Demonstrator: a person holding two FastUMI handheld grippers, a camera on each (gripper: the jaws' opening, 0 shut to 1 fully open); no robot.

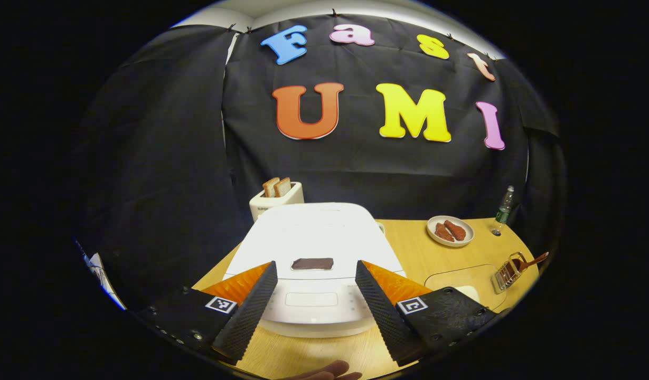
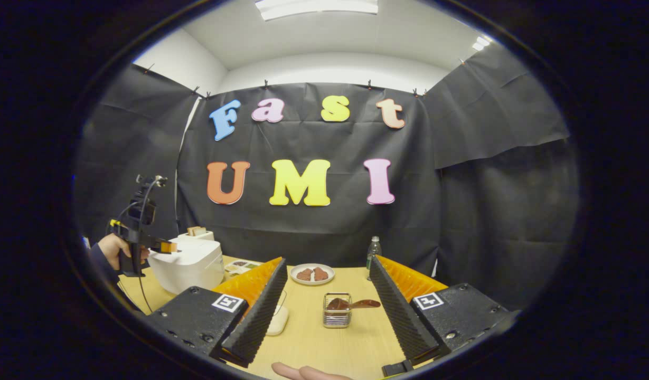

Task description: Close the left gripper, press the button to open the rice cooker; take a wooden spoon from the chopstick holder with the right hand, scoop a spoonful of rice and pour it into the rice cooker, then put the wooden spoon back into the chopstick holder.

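One rice cooker [image 1: 313, 248] stands on the wooden table [image 1: 408, 253] with its lid down, directly ahead of the left gripper [image 1: 315, 274]. The two fingers of that gripper are spread wide apart, one on each side of the cooker's front, and hold nothing; whether they touch the cooker's body cannot be told. One dark panel [image 1: 312, 263] sits on the front of the lid. Behind the cooker stands one toaster [image 1: 275, 203] with two slices of bread [image 1: 277, 186] in its slots. To the right lie one plate [image 1: 450, 231] carrying two reddish-brown pieces, one bottle [image 1: 504, 206], and one wire chopstick holder [image 1: 506, 274] with one wooden spoon [image 1: 533, 260] in it. In the right gripper view, the right gripper [image 2: 327, 298] also has its two fingers spread wide and empty, above the table [image 2: 313, 338]. The chopstick holder [image 2: 337, 311] stands between those fingers, farther off and apart from them, with the wooden spoon [image 2: 350, 304] resting across its top. The plate [image 2: 312, 274] and bottle [image 2: 373, 253] stand beyond it. At the far left, one hand [image 2: 112, 251] holds the left gripper [image 2: 168, 246] just beside the rice cooker [image 2: 189, 266].
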